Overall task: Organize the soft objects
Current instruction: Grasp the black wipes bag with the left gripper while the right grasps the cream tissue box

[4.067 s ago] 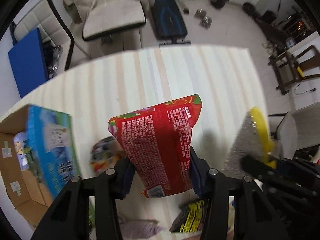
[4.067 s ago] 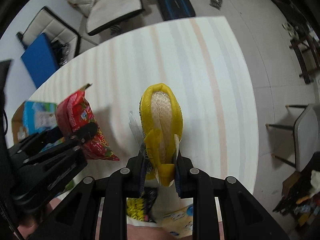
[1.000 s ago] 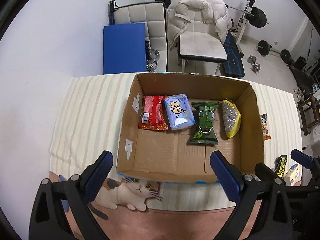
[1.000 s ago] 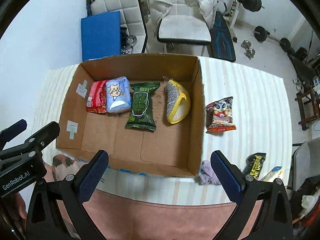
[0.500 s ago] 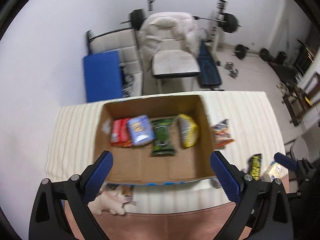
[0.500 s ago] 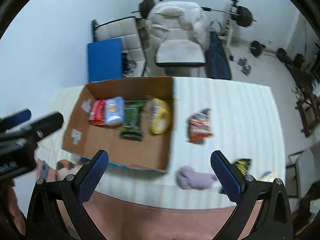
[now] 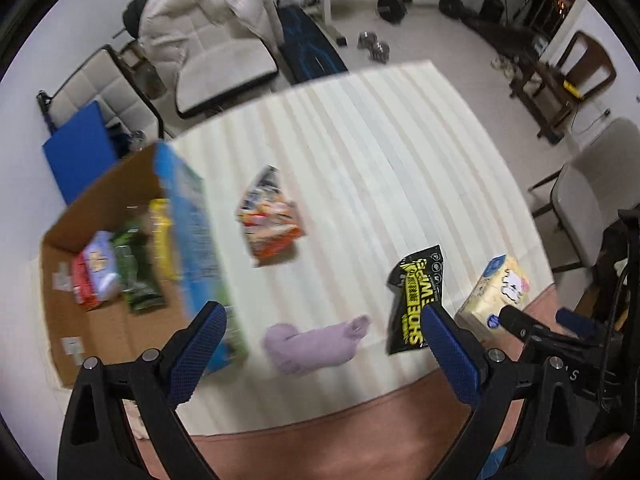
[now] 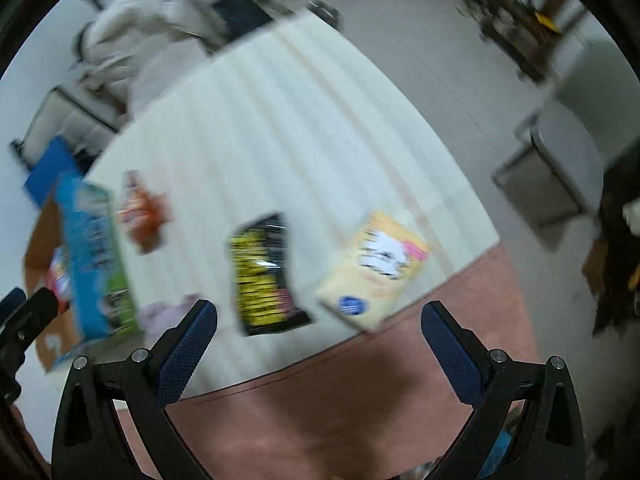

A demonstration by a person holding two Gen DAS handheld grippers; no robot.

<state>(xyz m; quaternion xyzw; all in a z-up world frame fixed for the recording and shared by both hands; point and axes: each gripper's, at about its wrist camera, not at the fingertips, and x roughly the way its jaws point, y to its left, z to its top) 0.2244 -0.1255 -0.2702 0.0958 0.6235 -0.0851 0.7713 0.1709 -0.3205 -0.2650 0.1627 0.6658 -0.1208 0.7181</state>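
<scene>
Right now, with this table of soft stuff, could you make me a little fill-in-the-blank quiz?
1. Both grippers, left and right, are ____.
2. The purple cloth lies on the ____, outside the box.
3. The pouch beside the cloth is black and ____.
4. The green packet lies in the ____.

Missing: open; table; yellow; box

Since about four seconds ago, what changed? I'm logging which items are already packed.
Both grippers let go: the red snack bag and yellow scrubber now lie in the cardboard box. Left gripper and right gripper stand with jaws open, swung toward the purple cloth and black packet, which remain on the table.
</scene>
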